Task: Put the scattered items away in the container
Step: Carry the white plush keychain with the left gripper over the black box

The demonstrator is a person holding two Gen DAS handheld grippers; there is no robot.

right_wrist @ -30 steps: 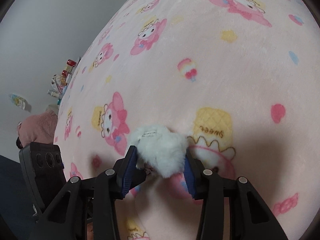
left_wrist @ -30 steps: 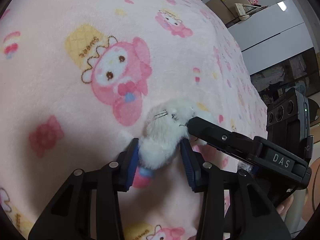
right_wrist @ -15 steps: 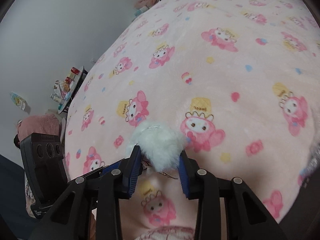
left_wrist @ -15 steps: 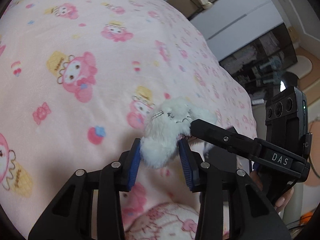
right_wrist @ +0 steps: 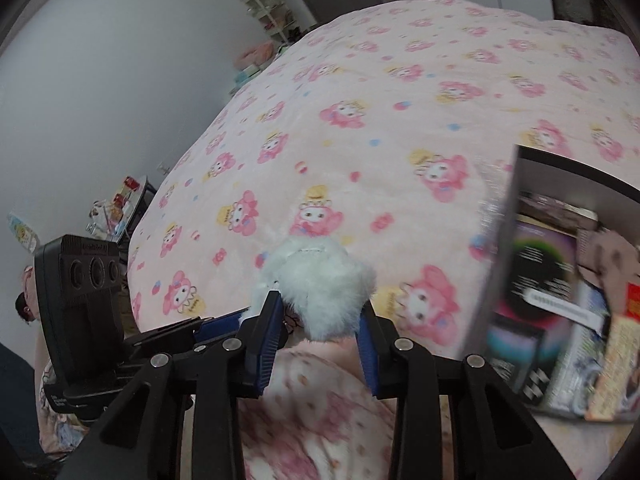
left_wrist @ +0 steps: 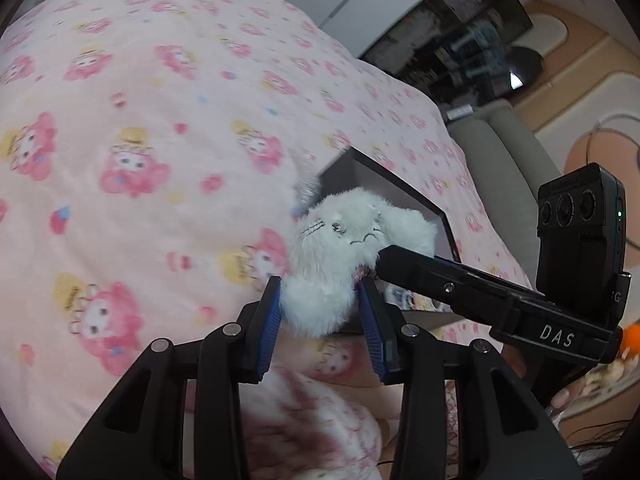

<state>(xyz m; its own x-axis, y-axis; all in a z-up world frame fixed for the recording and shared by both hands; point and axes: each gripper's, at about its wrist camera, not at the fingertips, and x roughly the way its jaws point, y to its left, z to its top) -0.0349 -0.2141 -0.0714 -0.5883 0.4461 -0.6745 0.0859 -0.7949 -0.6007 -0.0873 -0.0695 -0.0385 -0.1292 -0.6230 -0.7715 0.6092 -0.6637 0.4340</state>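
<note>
Left wrist view: the plush toy (left_wrist: 344, 256), clamped by both hand-held grippers (left_wrist: 320, 308), has been lifted toward the container (left_wrist: 404, 192) at 1 o'clock.

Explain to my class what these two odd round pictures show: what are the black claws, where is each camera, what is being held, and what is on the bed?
There is no robot here. A person holds a handheld claw in each hand, and each claw carries a wide-angle camera looking along its two fingers. Both the left claw and the right claw grip one fluffy white plush toy above a pink cartoon-print blanket. Beside it on the bed sits a dark open box that already holds packets and booklets, likely the container for tidying.
</note>
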